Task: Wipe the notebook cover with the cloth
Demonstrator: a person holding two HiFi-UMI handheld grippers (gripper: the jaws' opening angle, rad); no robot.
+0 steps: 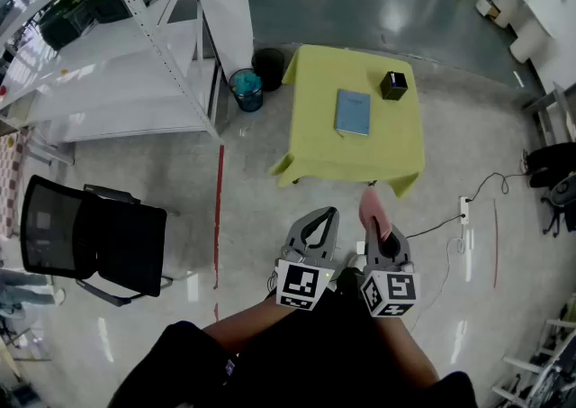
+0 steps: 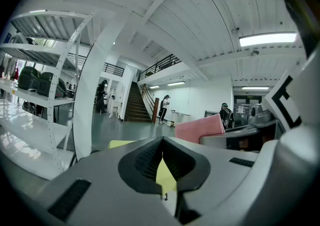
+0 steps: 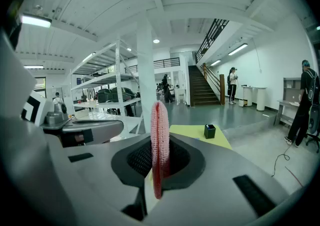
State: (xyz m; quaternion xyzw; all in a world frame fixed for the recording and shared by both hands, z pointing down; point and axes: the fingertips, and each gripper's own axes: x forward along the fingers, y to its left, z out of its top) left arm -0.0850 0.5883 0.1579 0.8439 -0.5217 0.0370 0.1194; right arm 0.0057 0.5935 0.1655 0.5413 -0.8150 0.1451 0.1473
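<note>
yellow-covered table (image 1: 315, 149), blue notebook (image 1: 353, 113), black box (image 1: 393, 86)

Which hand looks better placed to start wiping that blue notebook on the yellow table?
Right. The right tool is shut on the pink cloth, while the left tool is shut and empty. Neither has reached the notebook.

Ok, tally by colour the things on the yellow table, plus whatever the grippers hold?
Blue: 1, the notebook
Black: 1, the small box
Pink: 1, the cloth in the right gripper
Total: 3
</note>
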